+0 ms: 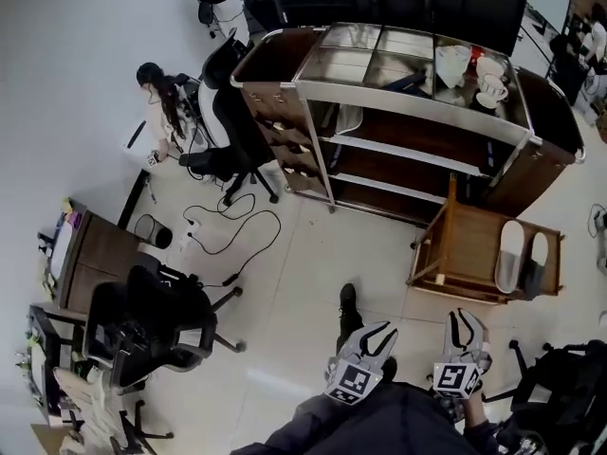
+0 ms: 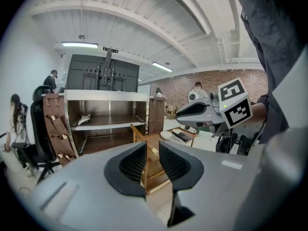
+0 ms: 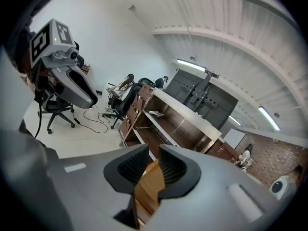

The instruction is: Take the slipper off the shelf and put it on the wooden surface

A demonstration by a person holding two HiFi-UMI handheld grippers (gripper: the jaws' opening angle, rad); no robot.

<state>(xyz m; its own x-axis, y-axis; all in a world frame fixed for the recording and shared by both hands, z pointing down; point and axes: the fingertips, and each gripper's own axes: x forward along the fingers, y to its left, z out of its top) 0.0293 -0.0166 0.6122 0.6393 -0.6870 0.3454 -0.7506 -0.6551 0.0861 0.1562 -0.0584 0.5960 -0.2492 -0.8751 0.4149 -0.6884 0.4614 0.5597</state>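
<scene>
One white slipper (image 1: pixel 510 254), one dark slipper (image 1: pixel 537 265)

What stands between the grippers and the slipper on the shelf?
Nothing visible for the left gripper: bare floor runs to the shelf holding the slipper. The wooden table stands close to the path of the right gripper.

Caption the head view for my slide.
Facing the shelf, left gripper and right gripper hang low; two slippers lie on the wooden stand.

Grey left gripper (image 1: pixel 377 333) and right gripper (image 1: pixel 467 322), black ribbed jaws, black-and-white marker cubes (image 1: pixel 353 383).
</scene>
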